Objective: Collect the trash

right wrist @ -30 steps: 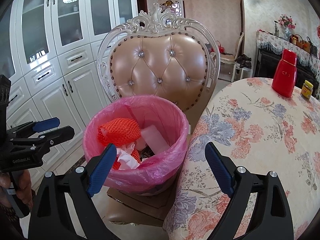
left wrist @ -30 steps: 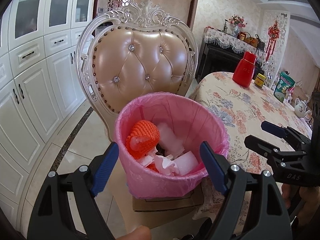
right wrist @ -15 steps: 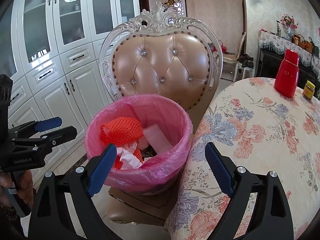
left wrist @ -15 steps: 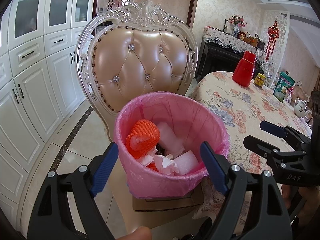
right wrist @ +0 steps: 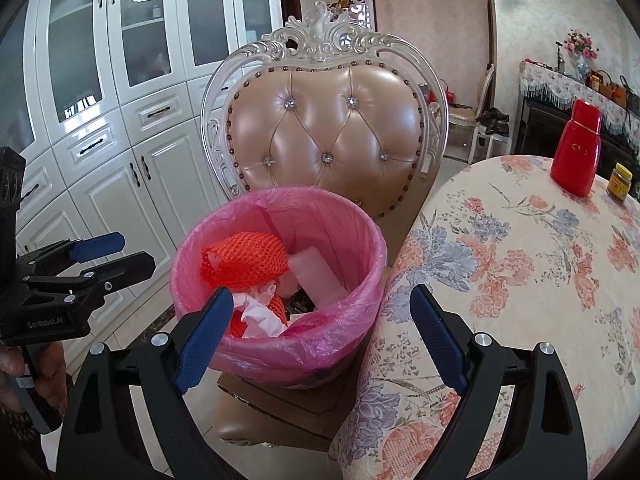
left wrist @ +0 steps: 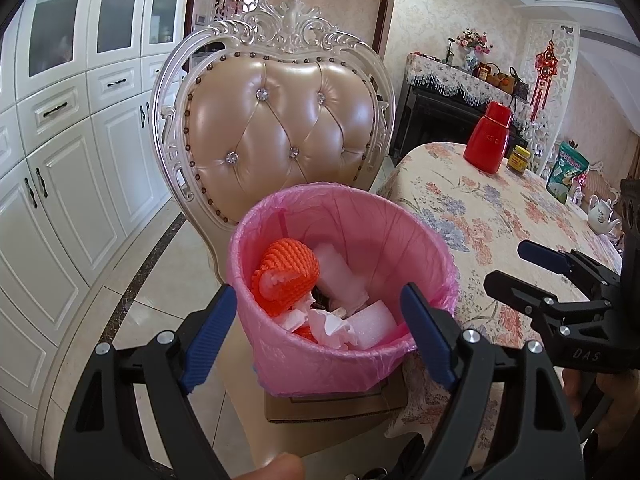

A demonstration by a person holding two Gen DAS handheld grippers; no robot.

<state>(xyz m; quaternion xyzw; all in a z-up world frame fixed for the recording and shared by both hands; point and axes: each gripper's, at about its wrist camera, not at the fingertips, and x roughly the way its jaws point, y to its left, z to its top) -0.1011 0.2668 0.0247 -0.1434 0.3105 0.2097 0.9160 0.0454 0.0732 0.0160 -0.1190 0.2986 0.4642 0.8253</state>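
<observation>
A bin lined with a pink bag [left wrist: 320, 360] [right wrist: 320, 348] stands on a cardboard box on the seat of an ornate chair. Inside lie an orange foam net [left wrist: 286, 276] [right wrist: 244, 258], crumpled white tissue [left wrist: 332, 326] [right wrist: 260, 312] and white foam pieces [left wrist: 372, 324] [right wrist: 316, 276]. My left gripper [left wrist: 320, 330] hovers open just before the bin's near rim, nothing between its blue pads. My right gripper [right wrist: 322, 334] is open too, empty, over the bin's right rim and the table edge. Each gripper shows from the side in the other's view, the right gripper [left wrist: 560, 276] and the left gripper [right wrist: 92, 264].
The tufted chair back [left wrist: 280, 136] rises behind the bin. A round table with a flowered cloth [right wrist: 520, 264] lies to the right, carrying a red flask [right wrist: 576, 160], a small jar [right wrist: 619, 182], a green packet [left wrist: 566, 170] and a teapot [left wrist: 602, 216]. White cabinets [left wrist: 60, 160] line the left.
</observation>
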